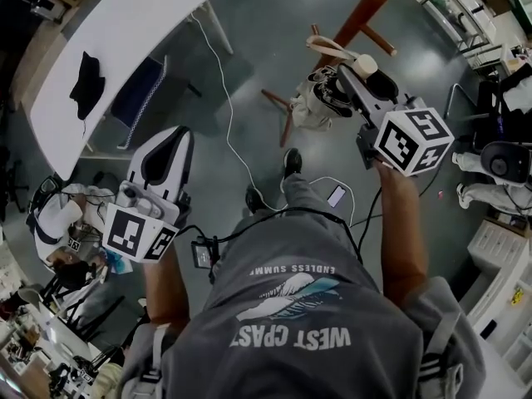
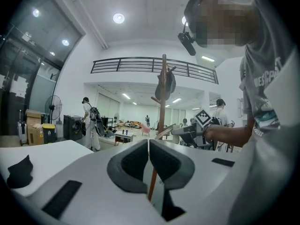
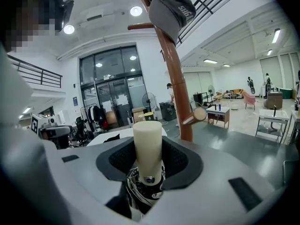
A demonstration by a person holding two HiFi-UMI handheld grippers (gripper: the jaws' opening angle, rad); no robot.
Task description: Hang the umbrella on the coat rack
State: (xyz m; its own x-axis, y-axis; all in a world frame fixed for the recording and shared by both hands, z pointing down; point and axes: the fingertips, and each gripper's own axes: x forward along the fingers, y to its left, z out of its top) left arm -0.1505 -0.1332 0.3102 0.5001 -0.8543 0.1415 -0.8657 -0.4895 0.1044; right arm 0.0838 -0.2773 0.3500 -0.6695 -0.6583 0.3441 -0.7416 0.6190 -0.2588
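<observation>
Right gripper [image 3: 148,161] clamps folded black, cream-handled umbrella [image 3: 147,137] near brown wooden coat rack [image 3: 176,93]; left gripper [image 2: 148,161] closed, empty; reaching a peg likely comes next.

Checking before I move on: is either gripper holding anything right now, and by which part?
The right gripper holds the folded umbrella by its cream handle, with the jaws closed on the handle's base. The left gripper is shut on nothing.

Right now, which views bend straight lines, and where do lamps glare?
Both gripper views are fisheye: the coat rack curves in the right gripper view, where the umbrella looks sharp; a ceiling lamp glares in the left gripper view; the head view is dim.
</observation>
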